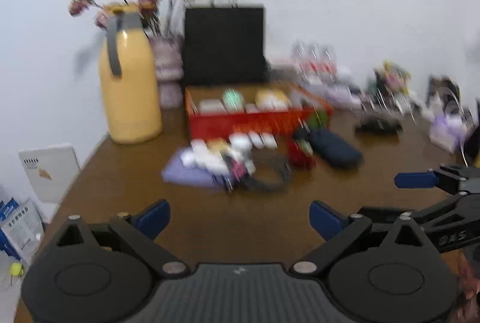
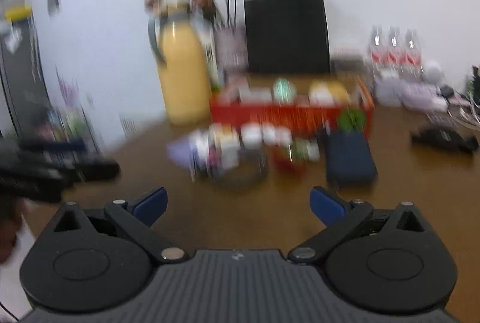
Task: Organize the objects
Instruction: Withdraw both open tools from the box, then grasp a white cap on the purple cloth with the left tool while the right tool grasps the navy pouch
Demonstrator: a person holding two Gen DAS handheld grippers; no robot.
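Both views are motion-blurred. A red box (image 1: 255,120) holding several small items stands mid-table; it also shows in the right wrist view (image 2: 288,116). In front of it lies a pile of small white boxes and packets (image 1: 222,156) on a lilac cloth, a coiled black cable (image 1: 270,173), a red item (image 1: 300,153) and a dark blue case (image 1: 336,150), which the right wrist view also shows (image 2: 349,159). My left gripper (image 1: 240,218) is open and empty, above the table's front. My right gripper (image 2: 238,206) is open and empty, and appears at the right of the left wrist view (image 1: 420,180).
A yellow jug (image 1: 129,83), a vase of pink flowers (image 1: 168,70) and a black paper bag (image 1: 225,43) stand at the back of the brown table (image 1: 135,182). Bottles (image 2: 393,52) and clutter fill the back right. A black object (image 2: 444,138) lies at right.
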